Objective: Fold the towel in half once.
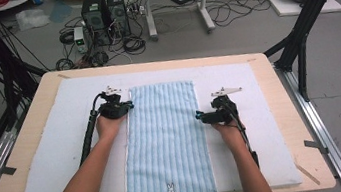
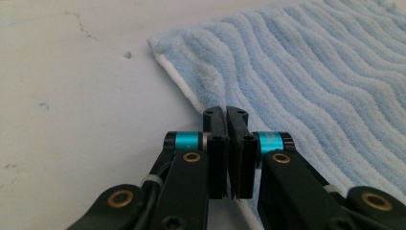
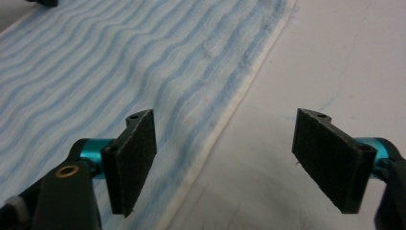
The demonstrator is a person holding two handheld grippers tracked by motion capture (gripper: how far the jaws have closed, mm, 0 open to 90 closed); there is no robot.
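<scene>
Pale-blue terry, the towel (image 1: 167, 142) lies flat and lengthwise on the white-padded surface (image 1: 54, 142). Our left hand-held gripper (image 2: 228, 115) is clamped on the towel's left edge near the far corner. Our right hand-held gripper (image 3: 225, 163), jaws apart, straddles the right edge, so we judge a 2-sided lift for folding.

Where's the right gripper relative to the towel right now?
In the high view, the right gripper sits at the blue towel's right edge, about mid-length, jaws open astride that edge on the white mat.
</scene>
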